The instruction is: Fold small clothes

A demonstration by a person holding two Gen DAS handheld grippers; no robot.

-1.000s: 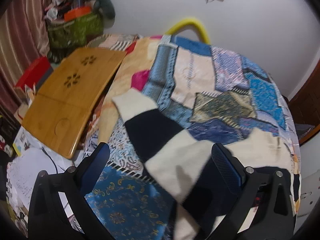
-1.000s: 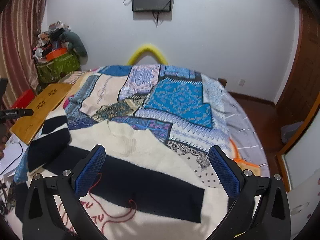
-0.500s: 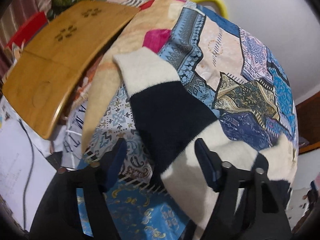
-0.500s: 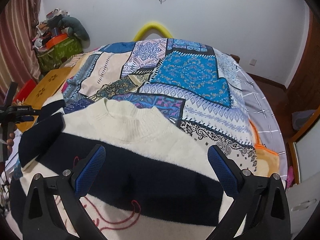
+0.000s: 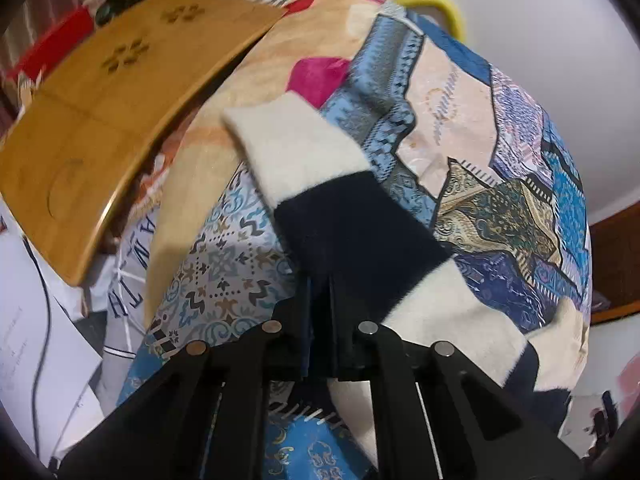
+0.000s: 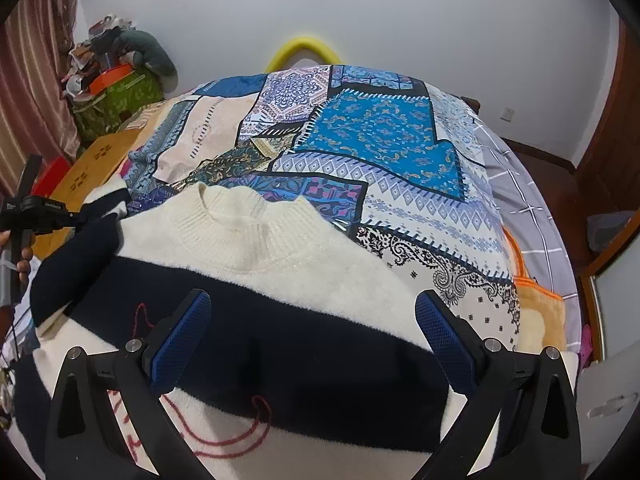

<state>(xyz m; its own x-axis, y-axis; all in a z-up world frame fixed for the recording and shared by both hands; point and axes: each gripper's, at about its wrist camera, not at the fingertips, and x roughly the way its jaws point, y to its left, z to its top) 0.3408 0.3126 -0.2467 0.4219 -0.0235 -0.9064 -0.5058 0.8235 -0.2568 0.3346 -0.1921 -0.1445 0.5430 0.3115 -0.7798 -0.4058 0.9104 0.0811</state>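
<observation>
The fuzzy cream-and-navy sweater's sleeve (image 5: 360,224) is pinched by the closed left gripper (image 5: 318,320); the right gripper (image 6: 312,344) is held wide open, empty.

Bed (image 6: 536,216) covered by blue-and-cream patchwork-print bedspread (image 6: 384,136), cream-and-navy striped knitted sweater (image 6: 304,280) lying flat near its front edge, sleeve (image 5: 336,200) extended sideways, orange-edged plush blanket (image 6: 540,312) at right edge
</observation>
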